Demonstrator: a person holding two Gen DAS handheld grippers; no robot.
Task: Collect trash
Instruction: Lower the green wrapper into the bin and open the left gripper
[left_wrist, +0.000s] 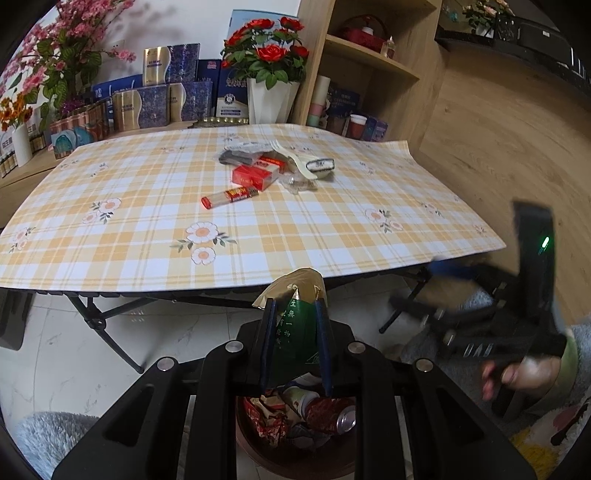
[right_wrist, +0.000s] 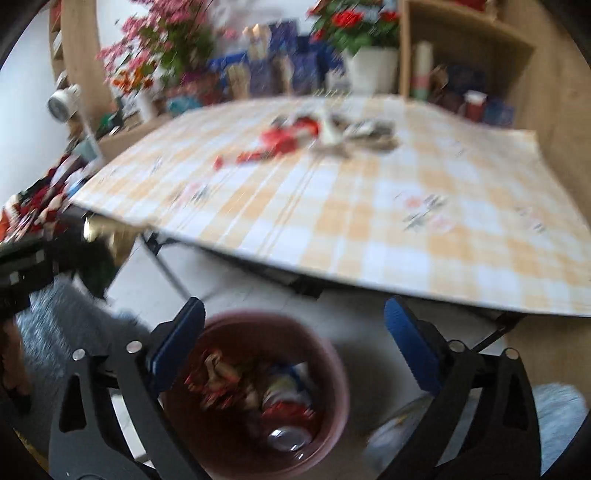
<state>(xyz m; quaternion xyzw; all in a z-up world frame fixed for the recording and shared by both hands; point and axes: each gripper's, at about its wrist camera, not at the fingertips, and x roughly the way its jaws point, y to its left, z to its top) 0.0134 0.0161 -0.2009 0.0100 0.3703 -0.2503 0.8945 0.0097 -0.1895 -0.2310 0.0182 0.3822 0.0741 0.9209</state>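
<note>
My left gripper (left_wrist: 294, 306) is shut on a green and gold wrapper (left_wrist: 293, 317) and holds it over the brown trash bin (left_wrist: 258, 443), which holds cans and crumpled wrappers. My right gripper (right_wrist: 293, 332) is open and empty above the same bin (right_wrist: 332, 369); this view is blurred. More trash lies on the checked table: a red box (left_wrist: 255, 176), a red tube (left_wrist: 229, 196), a plastic fork (left_wrist: 291, 158), a clear wrapper (left_wrist: 295, 182) and a dark packet (left_wrist: 234, 158). The right gripper also shows blurred in the left wrist view (left_wrist: 480, 295).
The folding table (left_wrist: 110, 221) has a yellow plaid cover with its front edge just beyond the bin. Flower pots (left_wrist: 271, 99), boxes and a wooden shelf (left_wrist: 369, 62) stand behind it. A grey rug (left_wrist: 48, 435) lies on the tiled floor at the left.
</note>
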